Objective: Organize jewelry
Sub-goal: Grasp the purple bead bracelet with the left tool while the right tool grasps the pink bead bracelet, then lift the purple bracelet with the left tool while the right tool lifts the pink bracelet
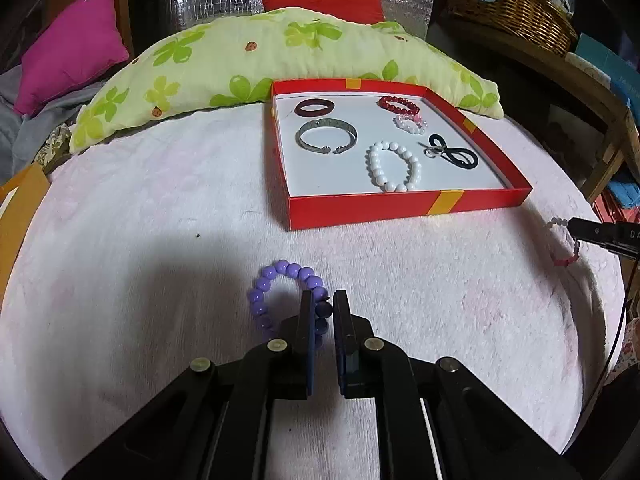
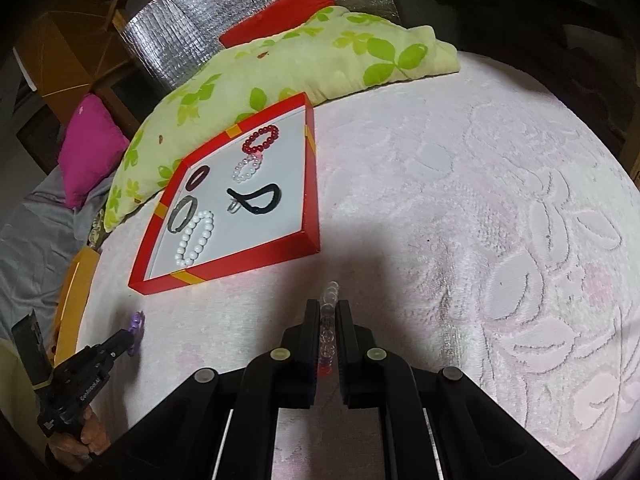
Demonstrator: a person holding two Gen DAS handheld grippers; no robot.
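Note:
A purple bead bracelet [image 1: 267, 294] lies on the pink blanket, and my left gripper [image 1: 323, 300] is shut on its right side. My right gripper [image 2: 329, 312] is shut on a clear and pink bead bracelet [image 2: 330, 294], seen edge-on between its pads. In the left wrist view that bracelet [image 1: 570, 256] hangs from the right gripper's tip [image 1: 576, 228] at the far right. The red box [image 1: 404, 204] holds a dark red bangle [image 1: 315, 107], a silver cuff [image 1: 326, 136], a white bead bracelet [image 1: 394, 166], a red bead bracelet [image 1: 400, 105] and a black looped band [image 1: 456, 152].
A green leaf-print pillow [image 1: 248, 68] lies behind the box, with a magenta cushion [image 1: 72, 48] to its left and a wicker basket [image 1: 516, 4] at the back right. A yellow box [image 2: 72, 300] sits at the blanket's left edge. A hand [image 2: 86, 436] grips the left tool.

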